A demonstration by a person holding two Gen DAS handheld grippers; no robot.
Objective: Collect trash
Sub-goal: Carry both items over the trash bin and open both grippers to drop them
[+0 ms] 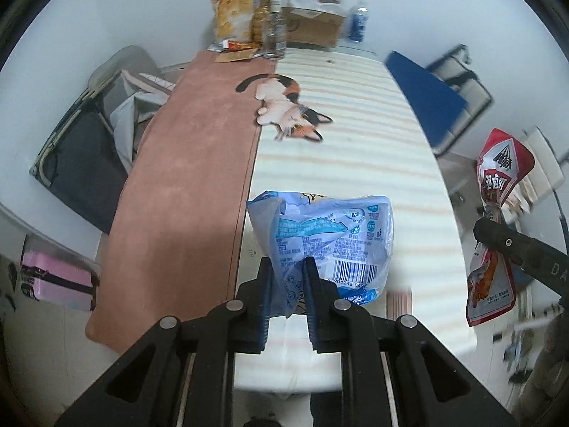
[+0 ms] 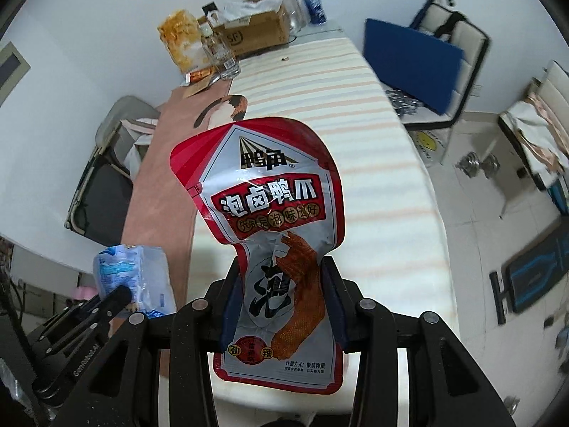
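A crumpled blue-and-white plastic wrapper (image 1: 329, 245) with a barcode hangs pinched in the left claw (image 1: 287, 267), above the near end of the striped table (image 1: 355, 142). The right view alone shows the red-and-silver snack pouch (image 2: 274, 220) face-on, with 1 orange duck foot printed on it. The right claw (image 2: 282, 281) is clenched narrowly on its lower half, above the table.

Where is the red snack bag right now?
The red snack bag is pinched in the right gripper, held above the striped table, right of the blue wrapper.
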